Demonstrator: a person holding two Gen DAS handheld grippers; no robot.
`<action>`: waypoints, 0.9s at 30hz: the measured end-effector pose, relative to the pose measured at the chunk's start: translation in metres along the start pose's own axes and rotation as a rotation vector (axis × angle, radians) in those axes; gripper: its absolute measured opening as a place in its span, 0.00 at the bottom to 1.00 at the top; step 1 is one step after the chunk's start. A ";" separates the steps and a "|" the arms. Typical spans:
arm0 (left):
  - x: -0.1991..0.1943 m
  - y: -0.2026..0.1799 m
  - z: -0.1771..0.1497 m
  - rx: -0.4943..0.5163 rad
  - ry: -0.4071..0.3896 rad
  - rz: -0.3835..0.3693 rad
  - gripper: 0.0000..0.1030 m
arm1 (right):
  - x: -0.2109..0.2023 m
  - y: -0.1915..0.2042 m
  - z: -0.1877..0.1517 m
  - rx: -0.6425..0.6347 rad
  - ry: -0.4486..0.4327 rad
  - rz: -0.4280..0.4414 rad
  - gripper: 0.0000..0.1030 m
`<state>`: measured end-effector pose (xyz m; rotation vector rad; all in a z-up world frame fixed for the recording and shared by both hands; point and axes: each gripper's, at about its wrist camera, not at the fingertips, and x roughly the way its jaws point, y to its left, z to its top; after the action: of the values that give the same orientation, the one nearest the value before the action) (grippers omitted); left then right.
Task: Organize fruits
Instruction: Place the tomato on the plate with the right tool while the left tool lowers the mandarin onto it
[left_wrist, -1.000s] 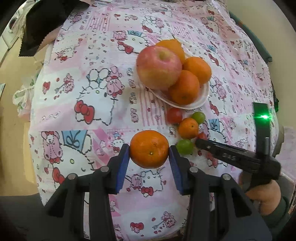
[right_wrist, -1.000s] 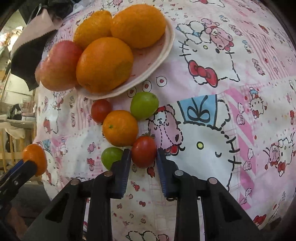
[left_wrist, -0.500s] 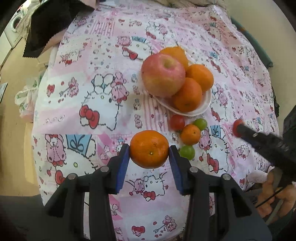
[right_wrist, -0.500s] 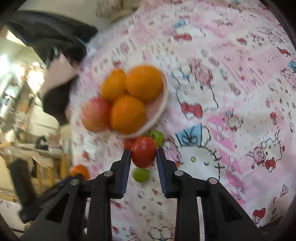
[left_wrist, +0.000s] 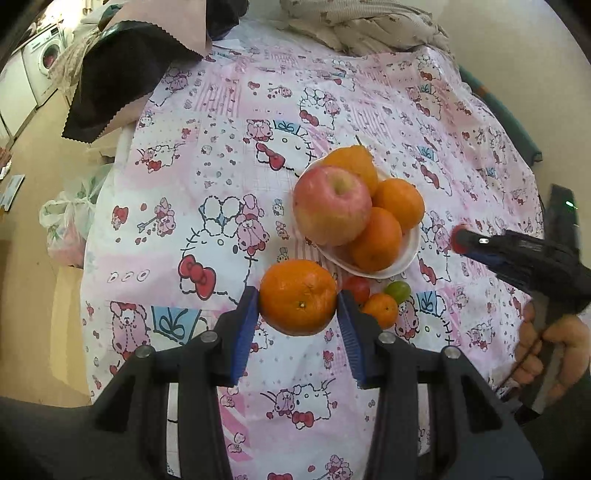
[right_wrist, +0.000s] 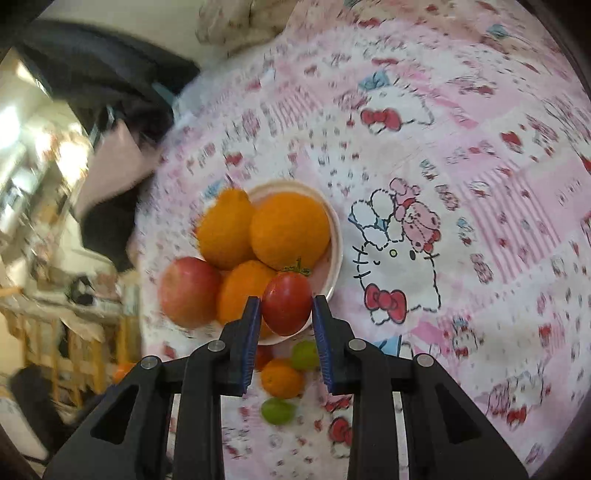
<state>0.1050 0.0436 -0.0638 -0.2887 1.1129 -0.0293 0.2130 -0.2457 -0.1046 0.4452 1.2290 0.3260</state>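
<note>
My left gripper (left_wrist: 298, 301) is shut on a tangerine (left_wrist: 297, 296) and holds it above the cloth, just in front of the white plate (left_wrist: 406, 262). The plate holds a red apple (left_wrist: 331, 205) and three oranges (left_wrist: 380, 240). My right gripper (right_wrist: 285, 310) is shut on a red tomato (right_wrist: 287, 302), held in the air over the plate's near rim (right_wrist: 334, 240); it also shows at the right of the left wrist view (left_wrist: 460, 240). On the cloth by the plate lie a small tangerine (left_wrist: 382, 309), a red tomato (left_wrist: 356, 288) and green grapes (left_wrist: 398, 290).
The table wears a pink Hello Kitty cloth (left_wrist: 207, 206). Dark and pink fabric (left_wrist: 129, 66) lies at its far left corner, a bundled cloth (left_wrist: 362, 26) at the far edge. A plastic bag (left_wrist: 64, 229) sits on the floor to the left.
My right gripper lifted the red tomato off the cloth and carried it up and back, over the plate. My left gripper, still holding the tangerine, moved closer to the plate.
</note>
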 end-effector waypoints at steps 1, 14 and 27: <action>0.001 0.000 0.000 0.002 0.001 0.003 0.38 | 0.010 0.002 0.001 -0.018 0.018 -0.013 0.29; 0.022 0.002 0.012 -0.013 0.037 0.011 0.38 | 0.074 -0.009 0.002 0.055 0.126 0.004 0.32; 0.021 -0.022 0.043 0.051 0.032 -0.059 0.38 | 0.014 -0.025 -0.002 0.227 0.046 -0.006 0.56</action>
<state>0.1546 0.0282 -0.0594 -0.2761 1.1338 -0.1148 0.2150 -0.2609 -0.1294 0.6318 1.3184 0.1925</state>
